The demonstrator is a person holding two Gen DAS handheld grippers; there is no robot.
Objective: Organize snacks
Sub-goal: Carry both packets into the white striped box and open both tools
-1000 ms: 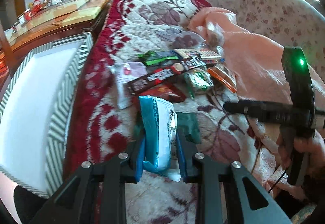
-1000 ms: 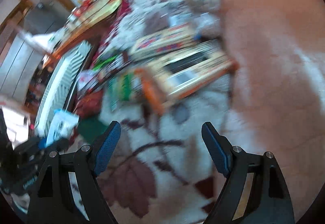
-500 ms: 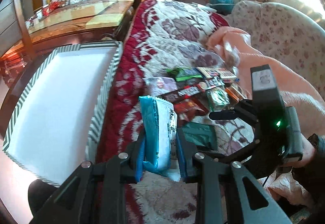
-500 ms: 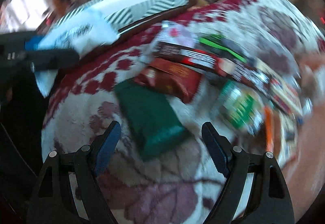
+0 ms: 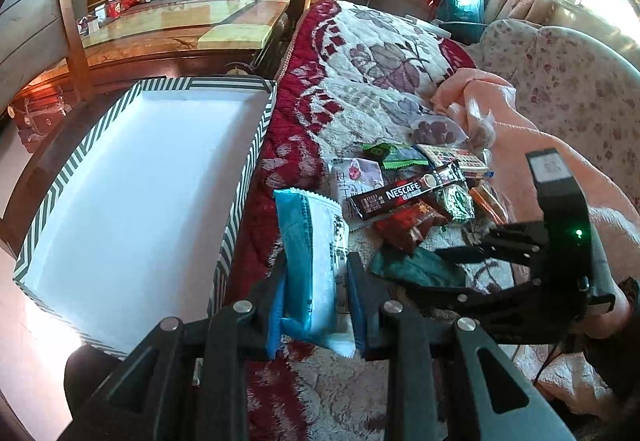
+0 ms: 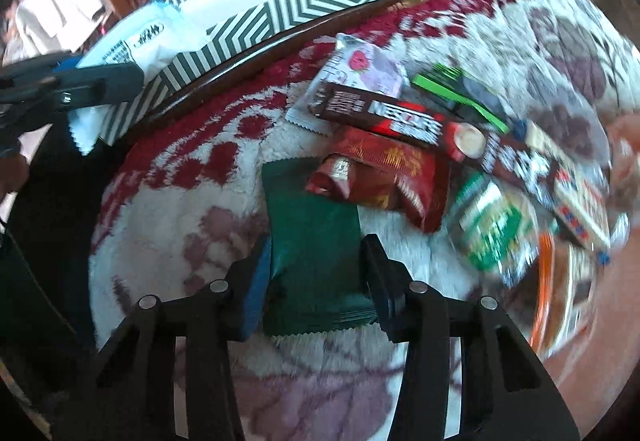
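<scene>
Left wrist view, left to right: a striped box (image 5: 244, 177) with white floor lies to the left of the fingers, beside the red-and-cream floral blanket (image 5: 360, 53); the left gripper (image 5: 316, 305) has its blue pads pressed on a blue-and-white packet (image 5: 316, 261), held upright, its small print too fine to read; ahead and right of the fingertips lies the snack pile, topped by a dark stick sachet lettered "NESCAFE" (image 5: 408, 193); a wrinkled red packet (image 5: 408, 229) lies just below it; a pink blanket (image 5: 540, 161) and a floral sofa back (image 5: 560, 81) lie farther right; red paper with writing hangs on the far wall beside framed photographs.

Right wrist view: the right gripper (image 6: 316, 273) has just been closing, and its jaws now sit narrow against both long edges of a dark green packet (image 6: 312, 241) lying flat on the blanket; the red packet touches the green packet's far corner.
</scene>
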